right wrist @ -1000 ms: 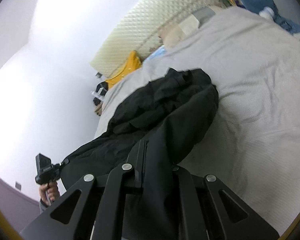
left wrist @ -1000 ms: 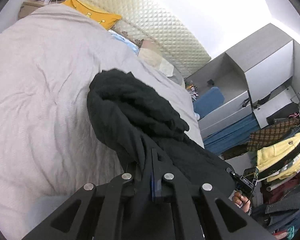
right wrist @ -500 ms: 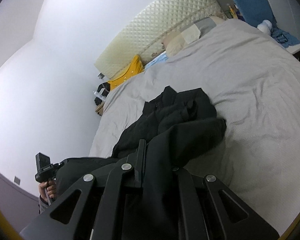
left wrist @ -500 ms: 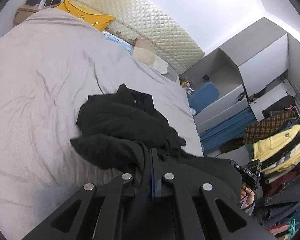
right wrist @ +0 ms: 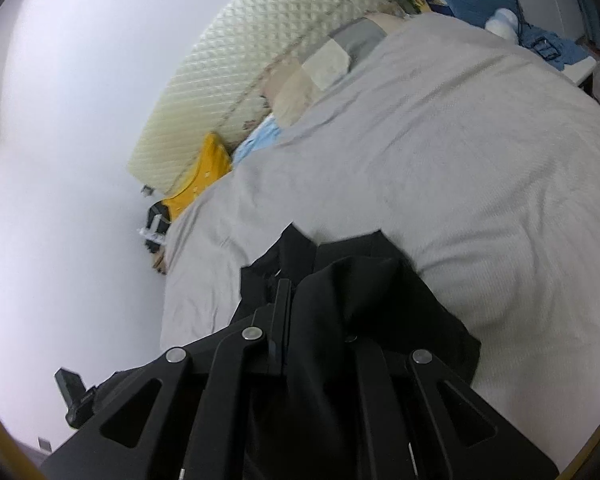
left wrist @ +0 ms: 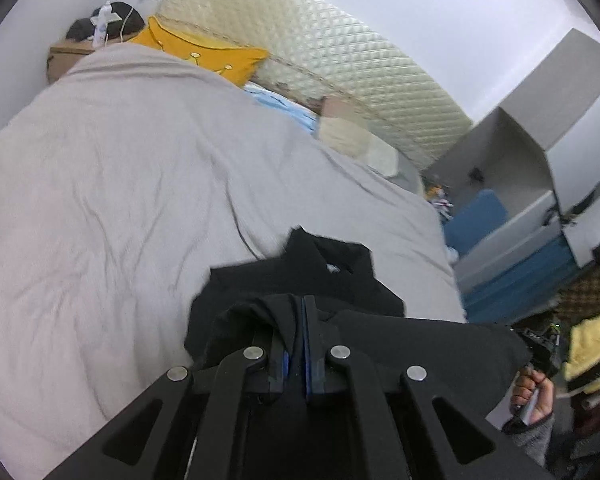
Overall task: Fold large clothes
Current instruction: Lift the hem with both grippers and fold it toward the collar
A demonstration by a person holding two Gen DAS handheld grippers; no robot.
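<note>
A large black garment (left wrist: 340, 280) hangs stretched between both grippers over the near edge of the grey bed (left wrist: 120, 184). My left gripper (left wrist: 298, 320) is shut on a fold of its edge. My right gripper (right wrist: 300, 304) is shut on the garment (right wrist: 360, 288) too; cloth drapes over its right finger and hides it. The collar end lies on the bedspread (right wrist: 460, 140), just ahead of the fingertips. Each view shows the other gripper at its edge, with the hand on the right gripper in the left wrist view (left wrist: 532, 392).
A yellow pillow (left wrist: 204, 56), a blue one and beige ones lie by the quilted headboard (left wrist: 340, 64). A bedside stand (left wrist: 72, 52) is at the far left corner. Grey cabinets (left wrist: 540, 128) and hanging clothes (left wrist: 592, 348) stand to the right.
Both grippers pulled the garment back toward the near edge of the bed. Its bunched pile has drawn out, and far less of it lies on the bedspread.
</note>
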